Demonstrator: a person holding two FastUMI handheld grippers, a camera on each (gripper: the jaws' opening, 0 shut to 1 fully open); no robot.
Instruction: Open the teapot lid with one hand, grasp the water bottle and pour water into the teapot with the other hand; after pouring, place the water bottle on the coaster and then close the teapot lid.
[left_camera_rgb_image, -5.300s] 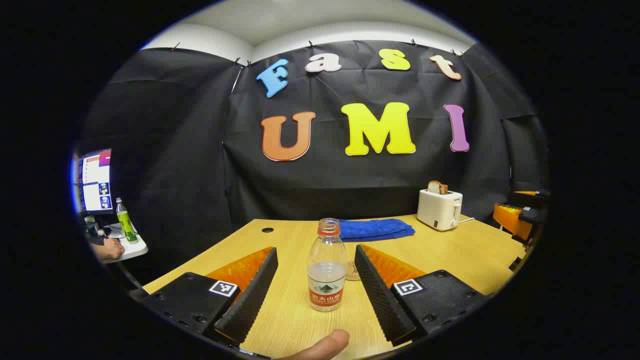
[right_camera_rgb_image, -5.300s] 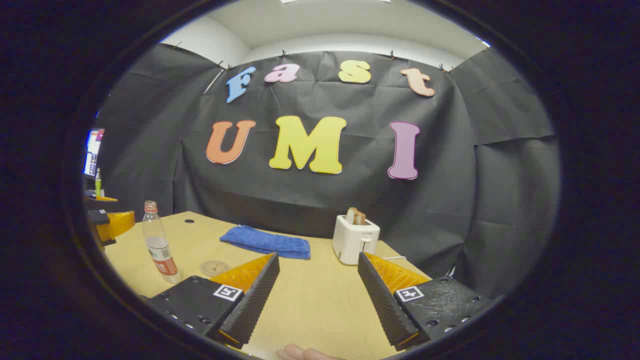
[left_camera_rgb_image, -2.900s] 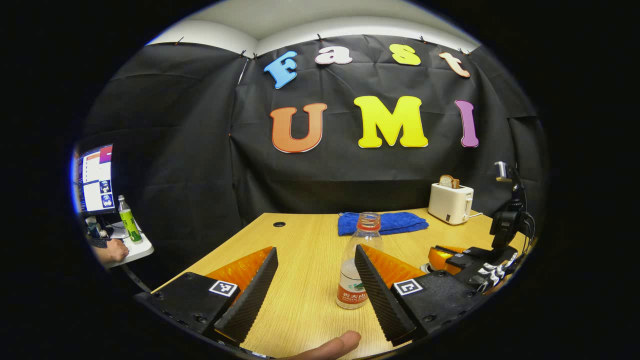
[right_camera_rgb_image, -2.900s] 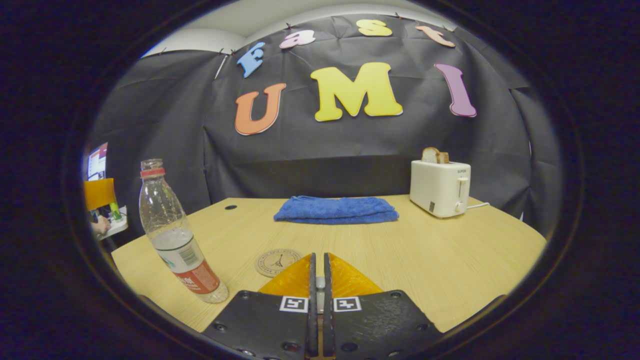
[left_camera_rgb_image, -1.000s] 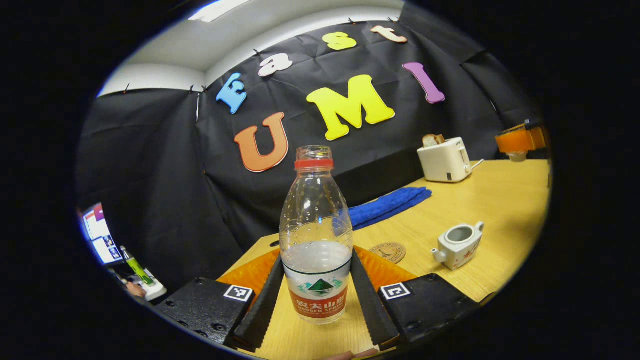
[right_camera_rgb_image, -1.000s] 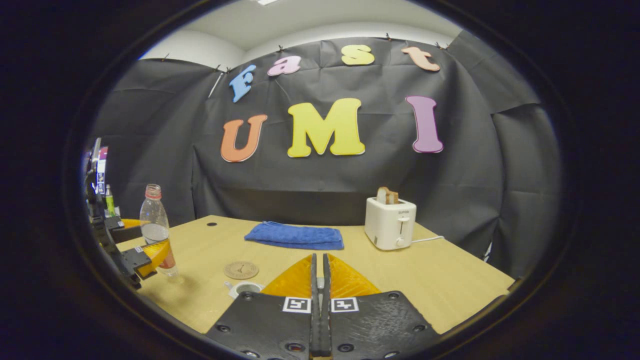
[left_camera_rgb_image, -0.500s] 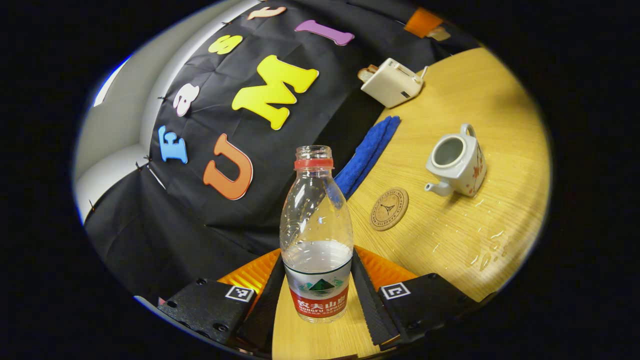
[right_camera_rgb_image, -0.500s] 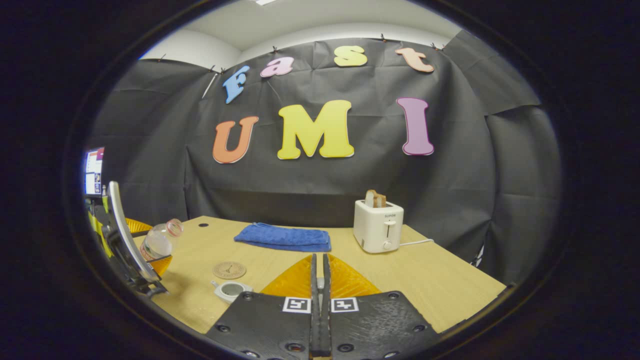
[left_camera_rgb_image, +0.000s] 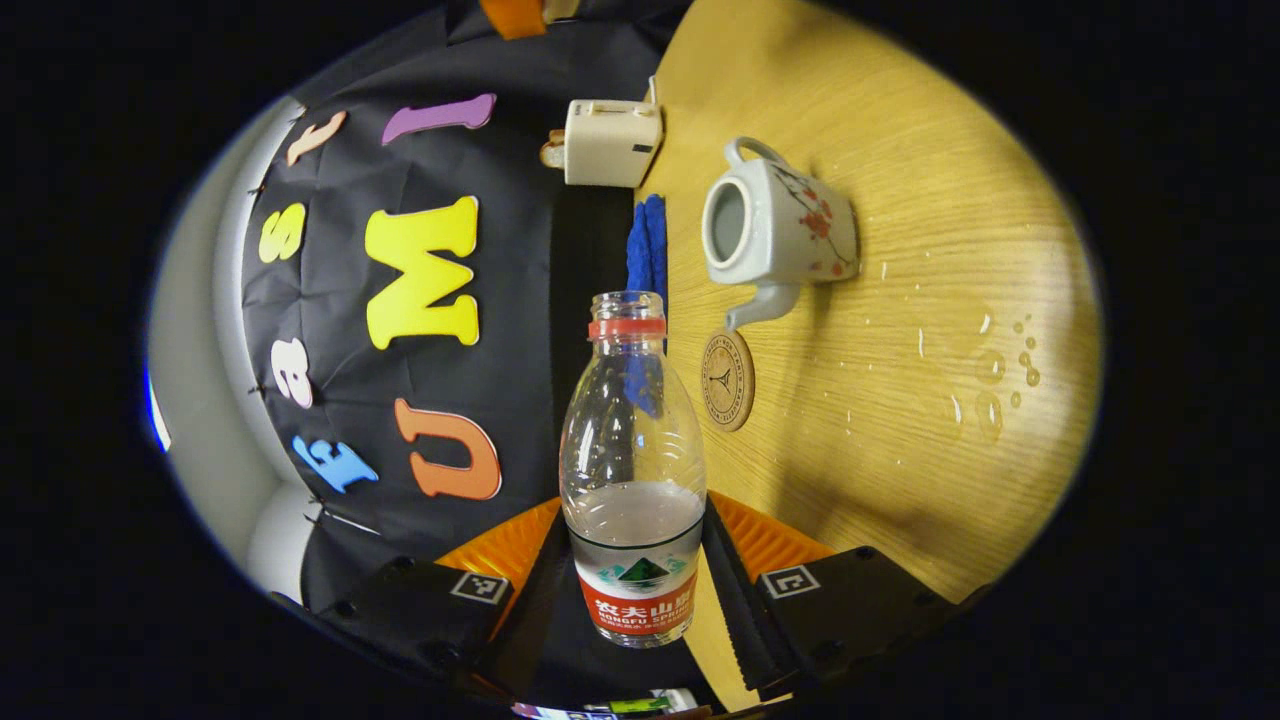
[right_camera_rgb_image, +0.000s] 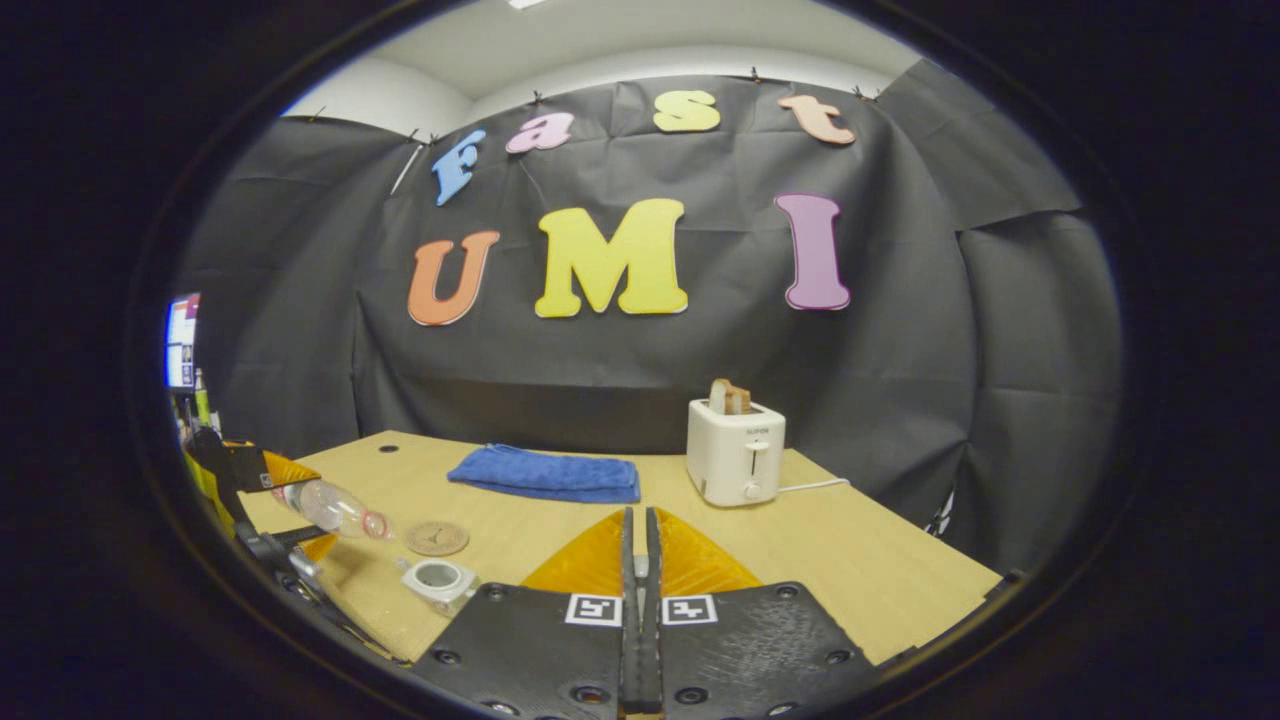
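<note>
In the left gripper view the left tongs (left_camera_rgb_image: 632, 600) are clamped on the lower body of the water bottle (left_camera_rgb_image: 632, 470), both fingers pressed against its label band, and the whole scene is rolled sideways, which I judge to mean the bottle is laid over nearly level so its uncapped neck reaches toward the teapot (left_camera_rgb_image: 778, 228). The teapot sits lidless on the surface (left_camera_rgb_image: 930, 230), its round mouth bare and its spout pointing at the coaster (left_camera_rgb_image: 727, 380), which lies just beside it, presumably kept near as the bottle's resting place after the pour. The bottle is clear plastic with a red neck ring, and water fills only its lower part; no stream is visible at the mouth. Droplets (left_camera_rgb_image: 985, 375) speckle the surface near the teapot. In the right gripper view the right tongs (right_camera_rgb_image: 637, 590) are pressed together with only a sliver between the fingers; I judge they pinch the lid, held aside out of the pour's way, but what sits between them cannot be made out. Farther off at the left, the bottle (right_camera_rgb_image: 335, 508) lies tilted over the open teapot (right_camera_rgb_image: 437, 578), with the coaster (right_camera_rgb_image: 436, 538) close behind.
</note>
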